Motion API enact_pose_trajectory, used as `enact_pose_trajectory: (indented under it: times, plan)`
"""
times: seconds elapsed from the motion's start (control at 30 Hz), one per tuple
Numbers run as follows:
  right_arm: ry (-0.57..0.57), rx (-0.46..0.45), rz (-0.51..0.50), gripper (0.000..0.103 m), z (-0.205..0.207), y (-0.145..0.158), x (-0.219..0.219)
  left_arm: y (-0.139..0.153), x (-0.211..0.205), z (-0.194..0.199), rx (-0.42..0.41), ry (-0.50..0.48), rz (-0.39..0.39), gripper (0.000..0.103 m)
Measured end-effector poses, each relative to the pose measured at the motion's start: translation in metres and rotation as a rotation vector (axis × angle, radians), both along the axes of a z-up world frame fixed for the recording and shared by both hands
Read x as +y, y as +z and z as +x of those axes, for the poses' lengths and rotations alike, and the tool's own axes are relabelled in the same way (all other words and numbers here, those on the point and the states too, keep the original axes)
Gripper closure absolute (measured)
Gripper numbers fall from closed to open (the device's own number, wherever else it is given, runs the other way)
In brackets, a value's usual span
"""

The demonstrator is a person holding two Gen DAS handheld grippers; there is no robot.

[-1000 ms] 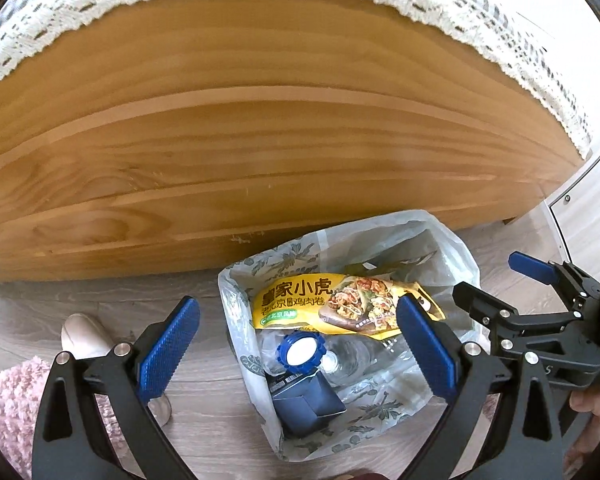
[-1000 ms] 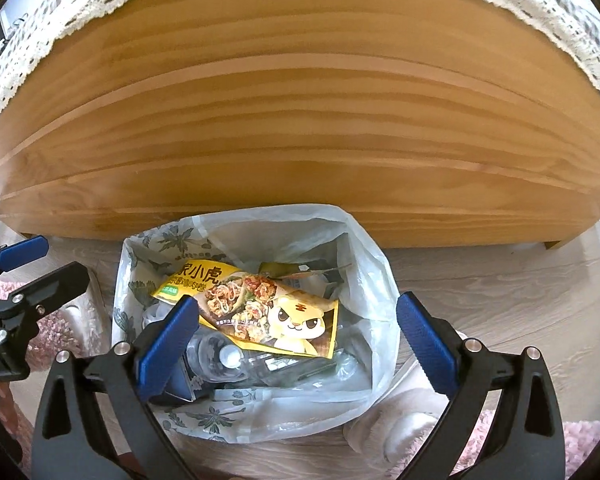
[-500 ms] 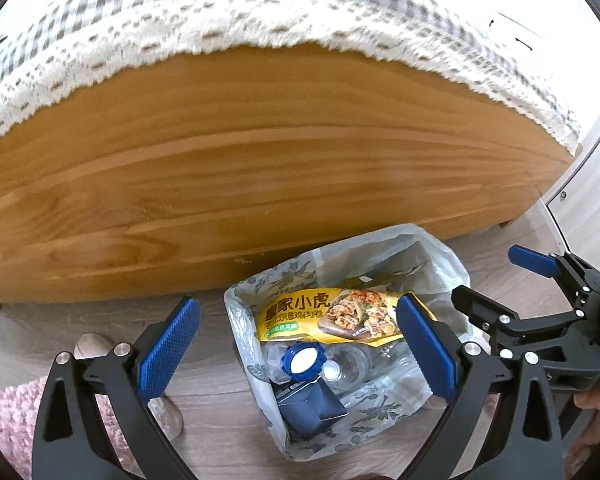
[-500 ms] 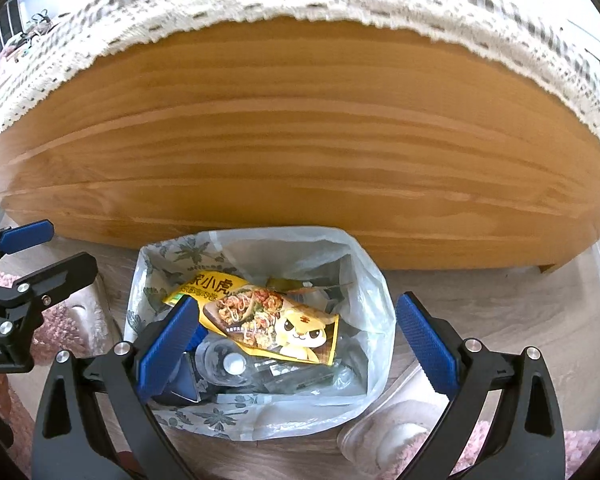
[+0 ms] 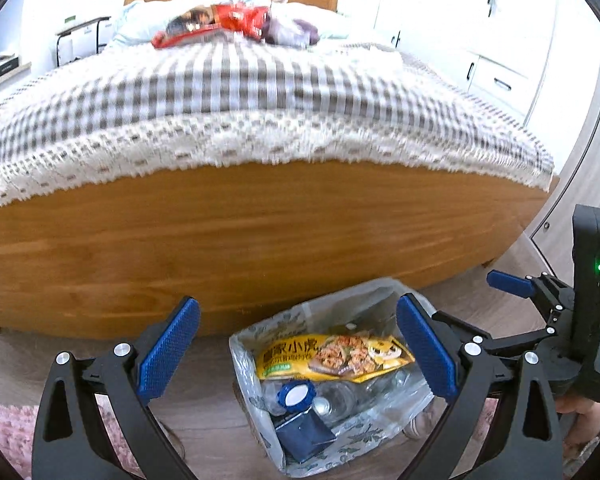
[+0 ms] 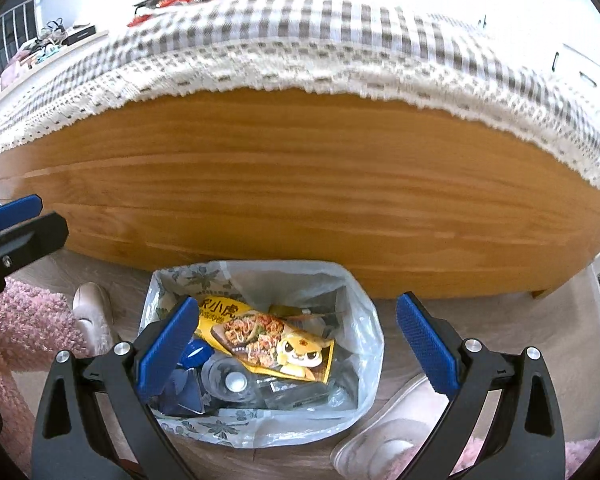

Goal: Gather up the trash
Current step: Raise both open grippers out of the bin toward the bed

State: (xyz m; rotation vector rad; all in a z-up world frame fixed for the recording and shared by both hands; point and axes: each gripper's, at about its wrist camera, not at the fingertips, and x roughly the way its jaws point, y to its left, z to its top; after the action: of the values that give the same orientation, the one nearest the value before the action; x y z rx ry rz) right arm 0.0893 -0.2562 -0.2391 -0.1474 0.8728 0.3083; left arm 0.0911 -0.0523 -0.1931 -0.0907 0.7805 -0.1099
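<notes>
At the bottom centre of both views sits the trash bag (image 6: pixel 356 344), lined into a bin on the floor just in front of the wooden footboard (image 6: pixel 300 184), mouth wide so drops go straight in. Inside, the yellow snack wrapper (image 6: pixel 268 336) lies across the top, with a clear bottle (image 5: pixel 340 396) and its blue cap (image 5: pixel 296 396) beneath, plus a dark blue carton (image 5: pixel 304 436) low in the bag. Left gripper (image 5: pixel 298 354): jaws spread wide, nothing between them. Right gripper (image 6: pixel 298 354): same story, wide apart and empty, apparently free for the next pickup. And there's the change: a second ago both cameras stared down at bag and wood, and now they've tilted up, bringing the checked bedspread (image 5: pixel 260 80) into frame. In the upper centre of the left view, red snack packets (image 5: pixel 236 20) and other litter lie near the pillows, well apart from the bag. That looks like the next target.
</notes>
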Motion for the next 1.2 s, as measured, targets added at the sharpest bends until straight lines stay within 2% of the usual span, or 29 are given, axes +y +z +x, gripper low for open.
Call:
enact_pose_trajectory:
  times: [0.23, 0.77, 1.03, 1.2]
  plan:
    - [0.007, -0.094, 0.009, 0.008, -0.008, 0.024, -0.002, 0.024, -0.003, -0.01, -0.1, -0.013, 0.034, 0.008]
    - [-0.06, -0.284, 0.114, 0.008, -0.009, 0.085, -0.033, 0.077, -0.002, -0.016, -0.226, -0.066, -0.015, 0.008]
    - [-0.086, -0.373, 0.14, 0.008, 0.001, 0.116, -0.046, 0.103, 0.011, -0.006, -0.286, -0.042, -0.062, 0.008]
    - [-0.09, -0.434, 0.15, 0.008, 0.013, 0.137, -0.049, 0.118, 0.017, 0.006, -0.333, -0.029, -0.062, 0.008]
